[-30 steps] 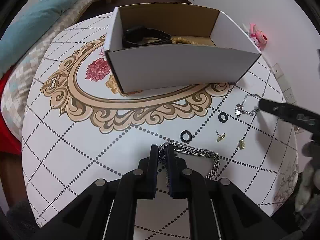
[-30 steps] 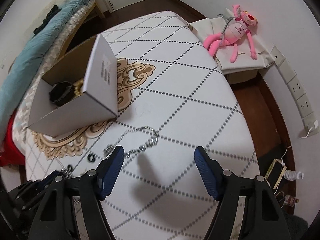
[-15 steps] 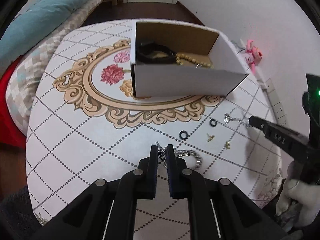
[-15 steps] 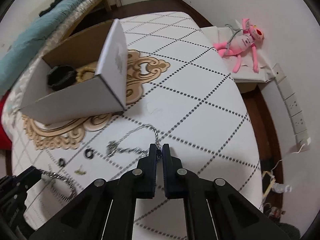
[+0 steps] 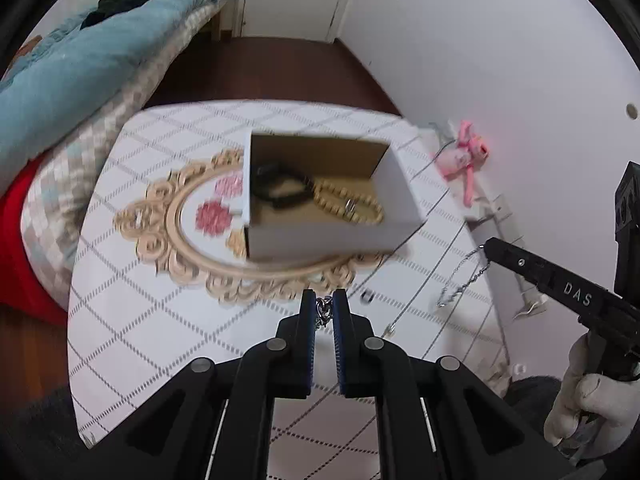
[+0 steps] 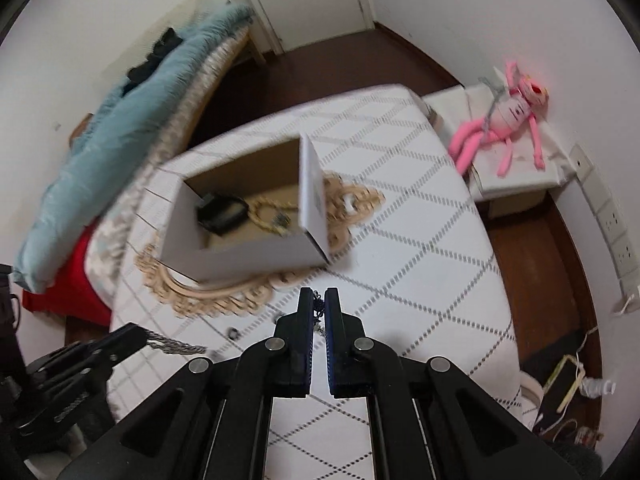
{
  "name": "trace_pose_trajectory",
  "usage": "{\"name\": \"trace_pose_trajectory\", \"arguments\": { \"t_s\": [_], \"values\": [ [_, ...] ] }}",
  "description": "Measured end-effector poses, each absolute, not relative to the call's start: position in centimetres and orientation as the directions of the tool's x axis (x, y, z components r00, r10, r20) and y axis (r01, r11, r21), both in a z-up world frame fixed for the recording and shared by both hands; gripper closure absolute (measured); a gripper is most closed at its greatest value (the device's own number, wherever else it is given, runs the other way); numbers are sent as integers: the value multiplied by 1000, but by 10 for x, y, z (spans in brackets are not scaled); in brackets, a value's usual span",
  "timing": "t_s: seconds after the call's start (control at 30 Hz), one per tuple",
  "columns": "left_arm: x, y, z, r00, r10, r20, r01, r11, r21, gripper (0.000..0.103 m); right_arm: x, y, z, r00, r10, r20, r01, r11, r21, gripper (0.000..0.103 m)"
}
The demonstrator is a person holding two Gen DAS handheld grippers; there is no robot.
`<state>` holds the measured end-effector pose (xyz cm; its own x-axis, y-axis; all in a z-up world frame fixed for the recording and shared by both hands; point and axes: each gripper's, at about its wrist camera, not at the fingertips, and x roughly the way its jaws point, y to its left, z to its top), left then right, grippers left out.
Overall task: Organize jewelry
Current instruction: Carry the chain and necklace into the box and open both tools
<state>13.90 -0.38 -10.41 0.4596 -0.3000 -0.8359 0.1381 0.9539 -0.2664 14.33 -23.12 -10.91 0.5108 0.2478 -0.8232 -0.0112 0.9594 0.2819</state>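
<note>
My left gripper [image 5: 324, 300] is shut on a thick silver chain bracelet [image 5: 323, 312], lifted above the table; the bracelet also hangs from it in the right wrist view [image 6: 176, 345]. My right gripper [image 6: 319, 298] is shut on a thin silver necklace [image 5: 460, 284], which dangles from its tip in the left wrist view. The open white cardboard box [image 5: 328, 240] stands ahead of both grippers on the table [image 5: 120, 320]. It holds a black band [image 5: 280, 190] and a beaded bracelet [image 5: 348, 204].
A small black ring [image 5: 366, 297] and an earring [image 5: 390, 328] lie on the table near the right edge. A bed with a teal blanket [image 5: 80, 64] is at the left. A pink plush toy [image 6: 504, 120] lies on a low stand to the right.
Both grippers have risen well above the table, each carrying its piece. The right gripper, open a second ago, closed on the thin necklace and lifted it.
</note>
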Motion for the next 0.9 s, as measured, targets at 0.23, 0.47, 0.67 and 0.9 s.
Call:
{"name": "trace_pose_trajectory", "arguments": {
  "t_s": [0.23, 0.47, 0.67, 0.9],
  "values": [
    [182, -6, -56, 511, -352, -785, 183, 936, -301, 97, 170, -215, -54, 558, 304, -772, -106, 949, 297, 98],
    [240, -7, -57, 474, -368, -800, 189, 930, -316, 98, 231, -195, -39, 538, 331, -775, -148, 943, 299, 98],
    [265, -9, -86, 396, -406, -824, 164, 914, -372, 98, 276, -187, -63, 476, 320, -819, -133, 947, 293, 98],
    [279, -10, -114, 335, -298, -894, 94, 954, -283, 95, 309, -173, -95, 395, 301, -868, -160, 953, 257, 98]
  ]
}}
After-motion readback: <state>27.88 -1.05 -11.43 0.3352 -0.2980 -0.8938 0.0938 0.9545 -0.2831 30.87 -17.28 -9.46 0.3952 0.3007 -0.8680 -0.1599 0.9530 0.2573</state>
